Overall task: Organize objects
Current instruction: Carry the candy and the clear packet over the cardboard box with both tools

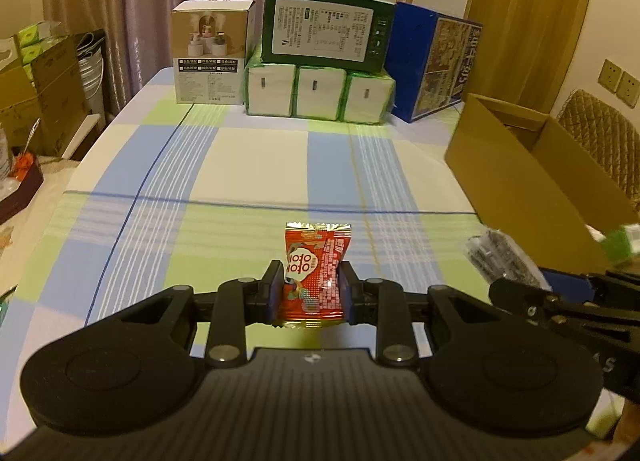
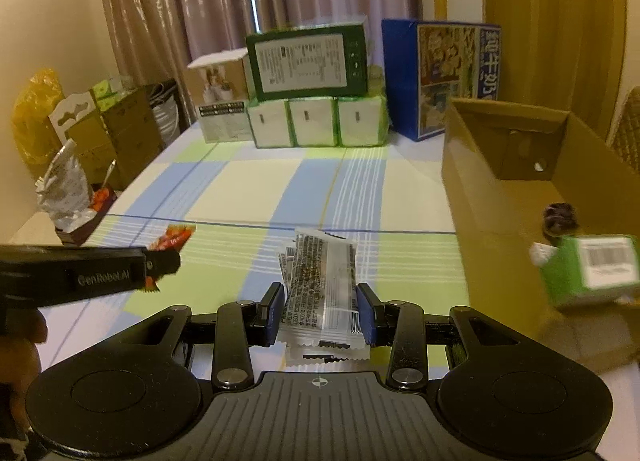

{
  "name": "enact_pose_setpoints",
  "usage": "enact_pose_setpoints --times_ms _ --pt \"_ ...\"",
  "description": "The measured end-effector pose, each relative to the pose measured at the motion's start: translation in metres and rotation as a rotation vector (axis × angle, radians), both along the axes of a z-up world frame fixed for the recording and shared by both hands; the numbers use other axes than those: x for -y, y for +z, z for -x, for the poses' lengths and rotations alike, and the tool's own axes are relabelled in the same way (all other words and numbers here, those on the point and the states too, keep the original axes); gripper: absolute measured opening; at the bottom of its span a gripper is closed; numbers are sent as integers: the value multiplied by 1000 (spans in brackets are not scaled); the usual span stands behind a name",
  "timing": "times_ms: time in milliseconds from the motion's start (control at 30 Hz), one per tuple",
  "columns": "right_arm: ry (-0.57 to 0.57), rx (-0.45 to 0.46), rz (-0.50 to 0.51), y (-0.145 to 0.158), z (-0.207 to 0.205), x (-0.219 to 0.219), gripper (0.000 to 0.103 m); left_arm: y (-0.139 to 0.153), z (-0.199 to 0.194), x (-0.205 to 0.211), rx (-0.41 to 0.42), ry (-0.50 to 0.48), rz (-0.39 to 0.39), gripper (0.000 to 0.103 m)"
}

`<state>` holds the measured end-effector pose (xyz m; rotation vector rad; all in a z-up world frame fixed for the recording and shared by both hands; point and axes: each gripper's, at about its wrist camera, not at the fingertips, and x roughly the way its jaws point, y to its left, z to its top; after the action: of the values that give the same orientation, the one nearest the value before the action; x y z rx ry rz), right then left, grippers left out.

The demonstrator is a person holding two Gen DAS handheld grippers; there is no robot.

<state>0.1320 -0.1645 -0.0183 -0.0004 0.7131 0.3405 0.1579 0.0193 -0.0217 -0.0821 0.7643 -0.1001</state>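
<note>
In the left wrist view my left gripper (image 1: 310, 281) is shut on a red snack packet (image 1: 316, 261), held a little above the checked tablecloth (image 1: 240, 165). In the right wrist view my right gripper (image 2: 320, 303) is shut on a bunch of clear packets with black print (image 2: 324, 281). An open cardboard box (image 2: 480, 189) stands on the table to the right of both grippers. Inside it lies a dark object (image 2: 560, 217). A small green box (image 2: 592, 269) shows blurred at its near end. The left gripper (image 2: 172, 261) with its red packet (image 2: 176, 237) appears at the left.
At the table's far end stand tissue packs (image 1: 318, 95), a green box (image 1: 326, 35) on top of them, a beige product box (image 1: 212, 57) and a blue box (image 1: 432, 65). Cartons (image 1: 44, 97) are stacked left of the table. A quilted chair back (image 1: 600, 133) is behind the cardboard box.
</note>
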Motion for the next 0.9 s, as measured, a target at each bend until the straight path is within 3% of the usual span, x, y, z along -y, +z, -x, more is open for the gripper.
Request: enact_pose_setpoints --times_ms 467,900 --pt "-104 61 13 55 87 75 36 43 84 55 24 -111 -3 24" --pt "-200 32 37 53 81 132 36 58 84 117 48 -230 -26 24"
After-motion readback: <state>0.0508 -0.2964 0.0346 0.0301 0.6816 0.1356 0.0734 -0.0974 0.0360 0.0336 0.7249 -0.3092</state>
